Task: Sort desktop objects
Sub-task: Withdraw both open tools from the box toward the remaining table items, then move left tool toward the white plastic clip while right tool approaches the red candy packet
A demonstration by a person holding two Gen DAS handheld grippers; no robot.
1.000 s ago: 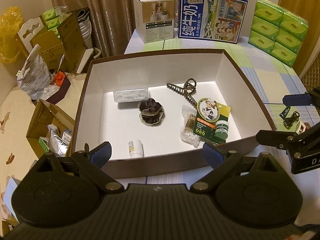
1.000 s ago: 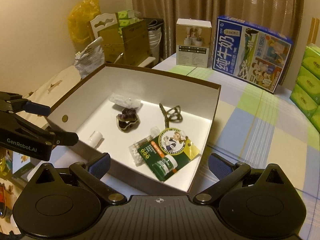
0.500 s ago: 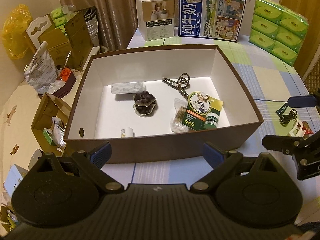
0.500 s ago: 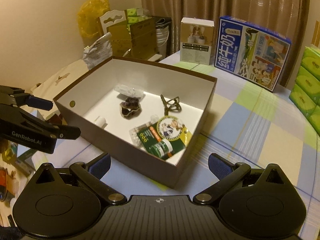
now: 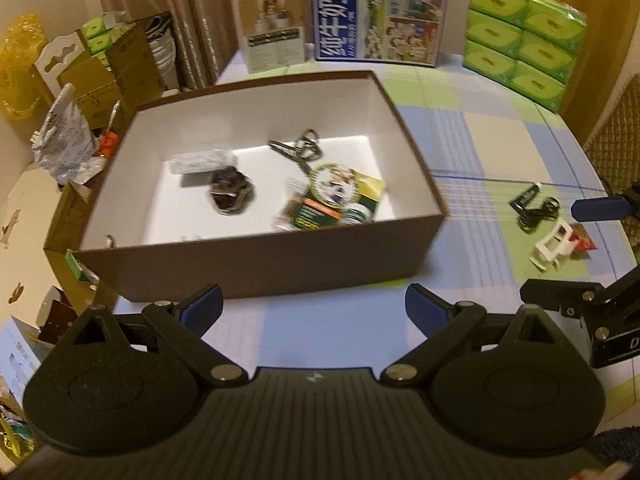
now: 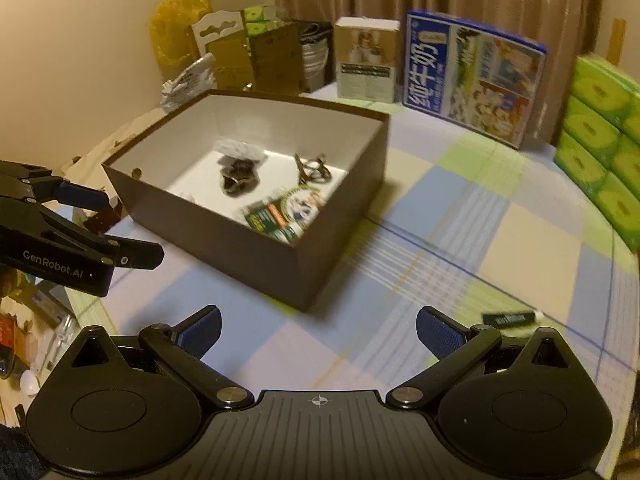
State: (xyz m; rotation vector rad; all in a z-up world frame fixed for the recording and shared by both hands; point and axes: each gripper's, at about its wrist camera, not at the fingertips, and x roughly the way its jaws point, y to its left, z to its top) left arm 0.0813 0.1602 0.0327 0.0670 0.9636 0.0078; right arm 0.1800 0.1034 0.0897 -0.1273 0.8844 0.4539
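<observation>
Box (image 5: 256, 256) dead ahead of the left gripper (image 5: 314, 310), brown outside, white inside, sitting on the checked tablecloth (image 6: 460, 240) just beyond its fingertips, and both jaws are spread wide with nothing between them. Inside the box: a dark scrunchie (image 5: 230, 196), a claw hair clip (image 5: 298, 150), a green card pack (image 5: 336, 200). Right gripper (image 6: 318, 330) hangs nearer the box's corner, jaws spread too, empty. Off to the right of the left gripper, loose on the cloth: a black tube (image 6: 510, 317), a coiled cable (image 5: 536, 212), a white clip (image 5: 554, 244)
</observation>
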